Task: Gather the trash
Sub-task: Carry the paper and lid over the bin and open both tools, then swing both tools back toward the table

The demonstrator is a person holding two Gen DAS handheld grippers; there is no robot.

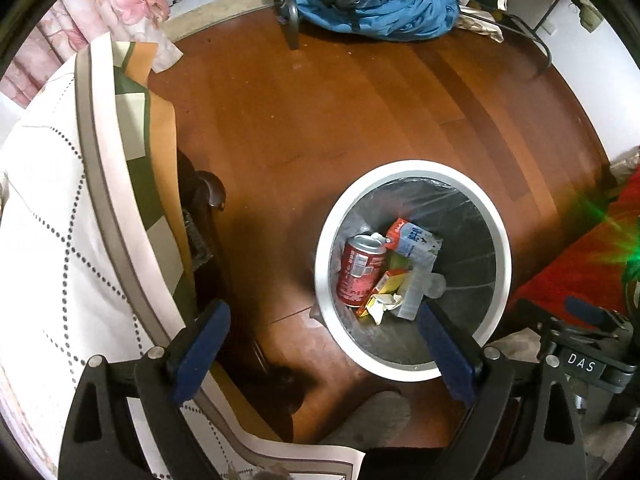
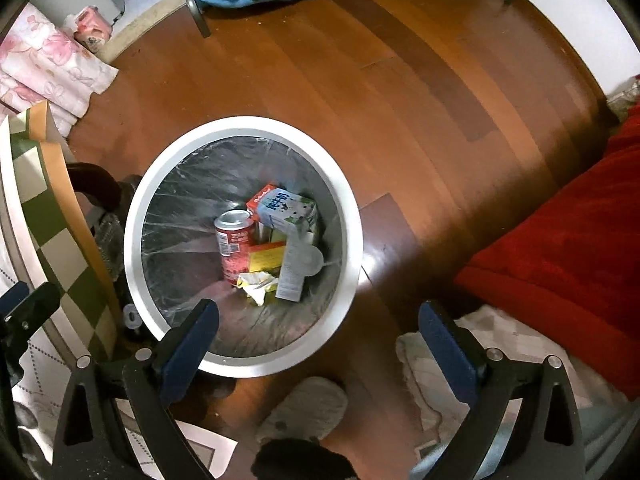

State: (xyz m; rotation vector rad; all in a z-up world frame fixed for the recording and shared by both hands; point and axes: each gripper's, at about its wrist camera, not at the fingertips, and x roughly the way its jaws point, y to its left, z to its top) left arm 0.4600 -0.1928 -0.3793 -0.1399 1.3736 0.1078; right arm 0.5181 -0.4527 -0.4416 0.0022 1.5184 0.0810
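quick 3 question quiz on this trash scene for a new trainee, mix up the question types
1. True or false: the red can lies on the wooden floor beside the white bin.
2. Multiple choice: the left tool and right tool are: A) both open and holding nothing, B) both shut on trash, C) one open, one shut on a carton.
3. Fill in: the milk carton in the bin is mostly blue and ____.

Key:
1. False. The can is inside the bin, with the cartons and the crumpled paper.
2. A.
3. White, with a red end.
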